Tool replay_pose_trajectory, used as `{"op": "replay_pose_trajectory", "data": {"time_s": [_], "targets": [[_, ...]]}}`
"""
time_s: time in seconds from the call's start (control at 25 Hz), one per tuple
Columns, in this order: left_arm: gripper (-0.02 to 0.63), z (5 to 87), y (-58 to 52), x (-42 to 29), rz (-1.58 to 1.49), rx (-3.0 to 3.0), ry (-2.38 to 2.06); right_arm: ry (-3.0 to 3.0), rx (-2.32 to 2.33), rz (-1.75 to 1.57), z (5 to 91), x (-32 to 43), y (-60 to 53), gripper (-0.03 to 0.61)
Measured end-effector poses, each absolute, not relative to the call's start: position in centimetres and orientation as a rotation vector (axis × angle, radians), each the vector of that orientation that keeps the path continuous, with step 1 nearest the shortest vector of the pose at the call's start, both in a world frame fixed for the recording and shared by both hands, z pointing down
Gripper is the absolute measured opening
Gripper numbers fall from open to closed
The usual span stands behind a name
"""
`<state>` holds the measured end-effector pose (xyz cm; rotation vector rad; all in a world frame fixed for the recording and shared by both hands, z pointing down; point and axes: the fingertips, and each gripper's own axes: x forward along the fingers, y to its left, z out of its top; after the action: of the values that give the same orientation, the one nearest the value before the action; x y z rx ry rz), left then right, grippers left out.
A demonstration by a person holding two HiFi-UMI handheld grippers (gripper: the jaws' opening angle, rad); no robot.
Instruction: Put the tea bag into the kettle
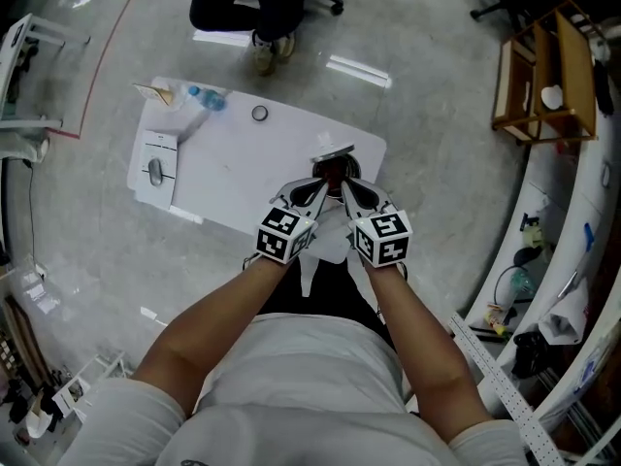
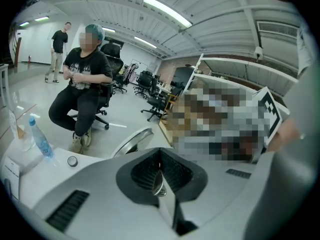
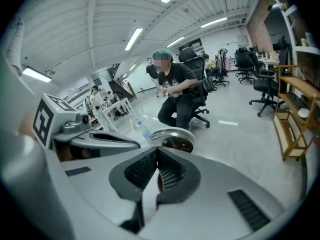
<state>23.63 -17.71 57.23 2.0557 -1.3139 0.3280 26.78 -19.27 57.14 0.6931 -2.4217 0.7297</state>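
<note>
Open-plan workroom. Polished grey floor (image 1: 446,144), glare streaks. Ribbed white ceiling (image 3: 100,14) with long strip lights (image 3: 132,38). White desk (image 1: 243,178) mid-floor. Wooden shelf unit (image 1: 543,76) at right; black office chairs (image 3: 262,81) beyond; brick wall (image 3: 257,29) behind them

No words, brand names or numbers can be read anywhere, the only markings being black-and-white square patterns on the left tool (image 1: 312,190) and right tool (image 1: 351,192), while the bottle (image 1: 206,97) label is too small to read.
</note>
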Motion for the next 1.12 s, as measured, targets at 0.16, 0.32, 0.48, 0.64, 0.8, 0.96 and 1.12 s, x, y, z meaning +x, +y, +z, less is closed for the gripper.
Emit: {"op": "replay_pose_trajectory", "data": {"time_s": [0.16, 0.32, 0.48, 0.64, 0.8, 0.96, 1.12], "targets": [[0.010, 54.0, -17.7, 24.0, 0.314, 2.091, -1.328, -2.491, 0.683, 0.695, 53.3, 26.3, -19.0, 0.011], [0.011, 49.9, -17.6, 24.4, 0.264, 2.137, -1.341, -2.560, 0.687, 0.649, 48.7, 26.1, -18.5, 0.011], [0.011, 46.6, -18.3, 24.8, 0.249, 2.169, -1.366, -2.608, 0.699, 0.608, 45.5, 26.9, -18.7, 0.011], [0.010, 42.6, -19.3, 25.1, 0.191, 2.200, -1.407, -2.671, 0.786, 0.578, 41.7, 27.6, -19.4, 0.011], [0.009, 37.9, -19.8, 25.9, 0.151, 2.288, -1.430, -2.762, 0.798, 0.527, 37.6, 27.5, -19.2, 0.011], [0.010, 33.8, -20.1, 26.3, 0.146, 2.395, -1.483, -2.841, 0.803, 0.407, 33.7, 28.1, -19.6, 0.011], [0.010, 31.3, -20.2, 25.8, 0.110, 2.414, -1.538, -2.882, 0.828, 0.318, 31.4, 28.7, -20.1, 0.011]]}}
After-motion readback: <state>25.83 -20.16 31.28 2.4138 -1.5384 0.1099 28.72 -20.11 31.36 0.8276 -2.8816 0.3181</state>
